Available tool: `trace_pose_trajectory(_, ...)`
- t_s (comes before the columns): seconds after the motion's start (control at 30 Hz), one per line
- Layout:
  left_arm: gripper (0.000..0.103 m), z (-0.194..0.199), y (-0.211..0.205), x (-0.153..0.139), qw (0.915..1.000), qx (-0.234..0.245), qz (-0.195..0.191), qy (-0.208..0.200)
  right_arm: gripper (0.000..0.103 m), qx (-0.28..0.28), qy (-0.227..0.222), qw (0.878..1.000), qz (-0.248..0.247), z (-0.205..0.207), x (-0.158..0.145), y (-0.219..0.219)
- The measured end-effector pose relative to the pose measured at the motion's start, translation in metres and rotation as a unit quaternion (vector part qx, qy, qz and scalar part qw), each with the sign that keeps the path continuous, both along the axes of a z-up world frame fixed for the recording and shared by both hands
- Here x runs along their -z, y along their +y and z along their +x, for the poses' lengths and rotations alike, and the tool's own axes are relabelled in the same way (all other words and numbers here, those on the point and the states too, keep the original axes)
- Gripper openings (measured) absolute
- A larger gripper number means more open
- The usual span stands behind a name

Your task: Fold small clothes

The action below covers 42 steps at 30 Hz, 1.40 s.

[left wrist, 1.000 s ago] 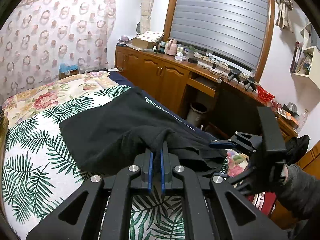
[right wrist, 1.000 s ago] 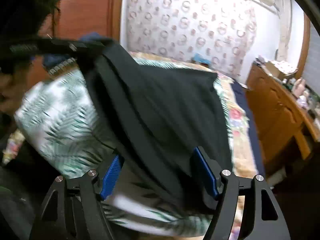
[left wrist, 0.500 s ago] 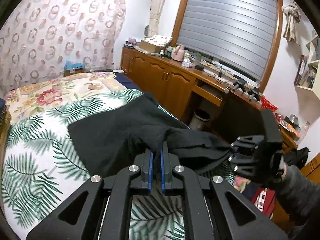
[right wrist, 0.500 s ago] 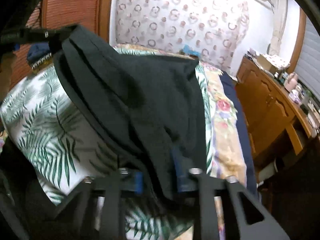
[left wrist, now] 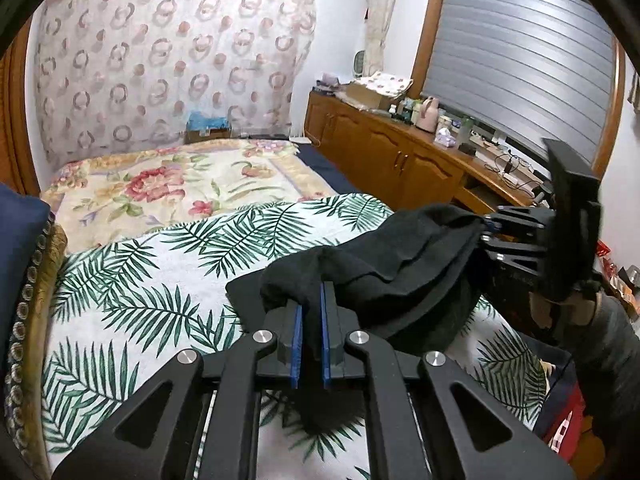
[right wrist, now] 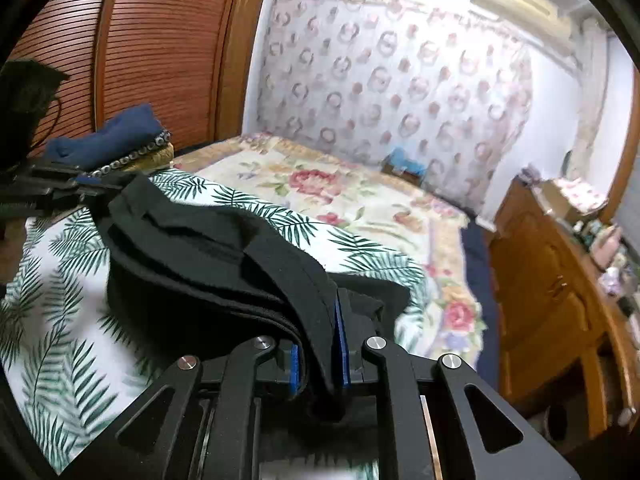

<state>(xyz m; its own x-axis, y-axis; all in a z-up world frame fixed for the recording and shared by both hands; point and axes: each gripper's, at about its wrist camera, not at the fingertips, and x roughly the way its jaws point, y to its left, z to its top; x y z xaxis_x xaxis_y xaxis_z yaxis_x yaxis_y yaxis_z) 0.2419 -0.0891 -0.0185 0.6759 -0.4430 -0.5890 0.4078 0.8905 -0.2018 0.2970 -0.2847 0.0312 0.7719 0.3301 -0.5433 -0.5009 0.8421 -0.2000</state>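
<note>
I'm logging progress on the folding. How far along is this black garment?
Mid-fold. The black garment is already doubled over itself in layers. Both the left claw and right claw are shut on its ends, holding it above the palm-print sheet. Left: laying it flat and finishing the fold.

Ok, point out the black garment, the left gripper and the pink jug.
black garment (left wrist: pixel 400 264): left wrist view, bunched middle of the cloth.
left gripper (left wrist: pixel 309 308): left wrist view, between the blue pads.
pink jug (left wrist: pixel 427 114): left wrist view, its body.
</note>
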Motion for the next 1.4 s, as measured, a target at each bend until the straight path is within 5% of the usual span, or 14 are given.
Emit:
trace_pose_trajectory(0.13,0.026,0.006,0.005,0.004,0.9998,-0.005,0.014,-0.009,0.015,0.001,0.035,0.999,0.023,0.037,0.009,-0.002)
trace_pose_trajectory(0.47,0.075,0.025,0.026,0.008,0.9999,-0.014,0.005,-0.004,0.049,0.017,0.04,0.997,0.06,0.066,-0.005,-0.022)
trace_pose_trajectory(0.63,0.077,0.032,0.022,0.024,0.9994,-0.024,0.013,0.021,0.059,0.058,0.012,0.997,0.041,0.083,-0.014,-0.014)
trace_pose_trajectory(0.83,0.077,0.039,0.014,0.037,0.9983,-0.021,0.037,0.041,0.06,0.118,0.006,0.991,0.058,0.09,-0.02,-0.018)
trace_pose_trajectory(1.1,0.077,0.054,0.012,0.045,0.9966,-0.021,0.054,0.059,0.06,0.085,0.056,0.991,0.081,0.054,0.001,-0.023)
trace_pose_trajectory(1.2,0.077,0.06,0.012,0.052,0.9957,-0.023,0.054,0.072,0.071,0.064,0.062,0.991,0.102,0.04,0.007,-0.024)
trace_pose_trajectory(1.4,0.077,0.066,0.009,0.063,0.9942,-0.02,0.05,0.093,0.074,0.095,0.119,0.985,0.083,0.058,0.038,-0.027)
